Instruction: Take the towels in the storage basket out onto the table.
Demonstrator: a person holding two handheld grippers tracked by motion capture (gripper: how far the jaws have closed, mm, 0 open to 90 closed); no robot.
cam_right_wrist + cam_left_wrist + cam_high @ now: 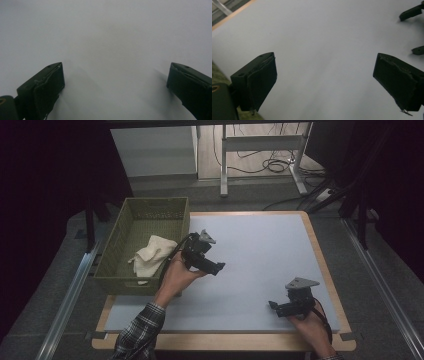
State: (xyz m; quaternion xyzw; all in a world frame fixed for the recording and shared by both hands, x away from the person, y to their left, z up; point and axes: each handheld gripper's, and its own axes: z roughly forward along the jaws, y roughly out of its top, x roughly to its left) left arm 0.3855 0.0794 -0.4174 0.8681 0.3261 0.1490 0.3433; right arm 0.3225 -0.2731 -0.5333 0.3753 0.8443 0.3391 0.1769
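Observation:
A green woven basket (120, 227) stands at the table's left edge with a cream cloth (152, 254) lying inside it, draped toward its right wall. My left gripper (218, 267) hovers just right of the basket, held in a hand, pointing toward the table's middle. In the left gripper view its jaws stand wide apart with nothing between them, left gripper (324, 80) over bare white surface. My right gripper (274, 307) sits low near the front right of the table, jaws wide apart and empty in its own view, right gripper (115, 87).
The white mat (260, 265) covers the wooden table (320, 255). The other gripper's black fingertips (410, 12) show at the top right of the left gripper view. Beyond the table stand a desk frame (260, 150) and floor cables (272, 165).

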